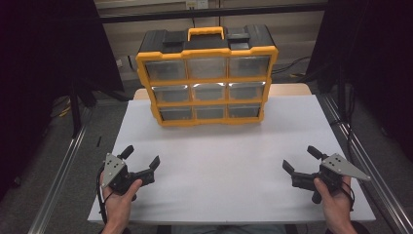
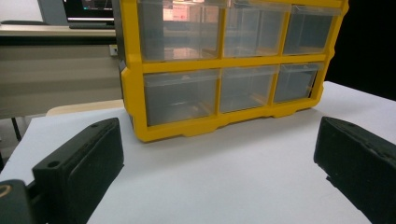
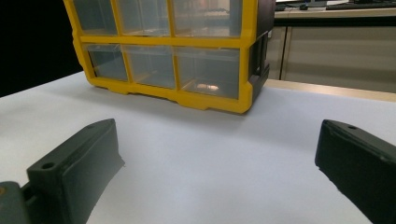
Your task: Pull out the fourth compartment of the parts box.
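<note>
Risk here lies mostly in the drawer cabinet [image 1: 207, 78] itself: it stands upright at the far middle of the desk [image 1: 229, 170], tall and narrow at the base, with its handle on top. If you pull one of the upper clear drawers [image 1: 208, 68] with one gripper and nothing bracing the frame, my guess is the whole unit slides toward you or tips forward on the smooth white surface. The drawer fronts are shallow and glossy, so a grip set too low or skewed could slip off the lip. In the right gripper view, something small seems to lie in the lower drawer [image 3: 208, 71] nearest that camera; a hard yank could spill it.

Both your hands rest at the near edge, well apart from the cabinet and from each other. Your left gripper [image 1: 141, 160] sits at the near left, angled inward toward the cabinet, its fingers [image 2: 81, 163] spread wide with nothing between them. Your right gripper [image 1: 302, 160] mirrors it at the near right, fingers [image 3: 77, 158] equally wide and empty. Both hover low over the desk, pointing roughly level at the bottom rows.
</note>
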`<state>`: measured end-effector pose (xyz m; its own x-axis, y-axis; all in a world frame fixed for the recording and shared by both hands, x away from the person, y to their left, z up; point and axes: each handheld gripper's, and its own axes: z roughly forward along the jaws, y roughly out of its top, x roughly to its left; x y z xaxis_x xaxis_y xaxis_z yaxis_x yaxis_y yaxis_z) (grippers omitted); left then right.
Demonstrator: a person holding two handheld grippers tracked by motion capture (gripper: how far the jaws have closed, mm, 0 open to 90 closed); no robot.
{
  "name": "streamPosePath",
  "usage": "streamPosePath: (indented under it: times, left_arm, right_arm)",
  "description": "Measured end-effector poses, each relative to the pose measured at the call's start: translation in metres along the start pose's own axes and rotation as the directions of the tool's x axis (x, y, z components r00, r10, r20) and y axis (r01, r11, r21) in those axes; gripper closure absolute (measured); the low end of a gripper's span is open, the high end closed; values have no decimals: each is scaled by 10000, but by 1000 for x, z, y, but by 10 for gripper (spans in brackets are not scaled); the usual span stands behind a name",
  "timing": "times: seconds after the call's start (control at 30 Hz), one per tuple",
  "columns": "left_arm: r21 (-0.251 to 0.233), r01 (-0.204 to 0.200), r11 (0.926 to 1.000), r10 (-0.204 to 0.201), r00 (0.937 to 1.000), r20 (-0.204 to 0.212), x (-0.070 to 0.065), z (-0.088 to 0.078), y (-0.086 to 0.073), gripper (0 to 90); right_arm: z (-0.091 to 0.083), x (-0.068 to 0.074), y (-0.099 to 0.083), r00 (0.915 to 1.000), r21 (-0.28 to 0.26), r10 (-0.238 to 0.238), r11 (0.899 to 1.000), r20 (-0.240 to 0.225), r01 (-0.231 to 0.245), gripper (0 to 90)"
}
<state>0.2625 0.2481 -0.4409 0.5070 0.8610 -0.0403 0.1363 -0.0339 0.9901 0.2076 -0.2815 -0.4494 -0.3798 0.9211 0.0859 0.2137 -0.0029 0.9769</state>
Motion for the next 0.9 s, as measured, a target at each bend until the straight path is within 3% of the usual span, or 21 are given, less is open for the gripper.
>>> streamPosePath:
  times: [0.3, 0.53, 0.77, 0.9]
  left_arm:
    - [157, -55, 9999, 53, 9998, 171, -2, 3, 1, 15]
    - [282, -223, 9994, 217, 9995, 211, -2, 11, 1, 15]
    - [388, -538, 9978, 541, 9985, -51, -2, 15, 0, 16]
    - [321, -629, 9975, 626, 9980, 102, -1, 19, 0, 20]
  right_arm:
    - [-2, -3, -1, 9999, 31, 102, 9999, 89, -102, 0]
    - [-3, -8, -3, 9983, 20, 586, 9983, -54, -586, 2]
    - [-4, -6, -2, 9990, 14, 440, 9990, -89, -440, 0]
    - [-2, -6, -3, 9990, 24, 427, 9991, -148, -427, 1]
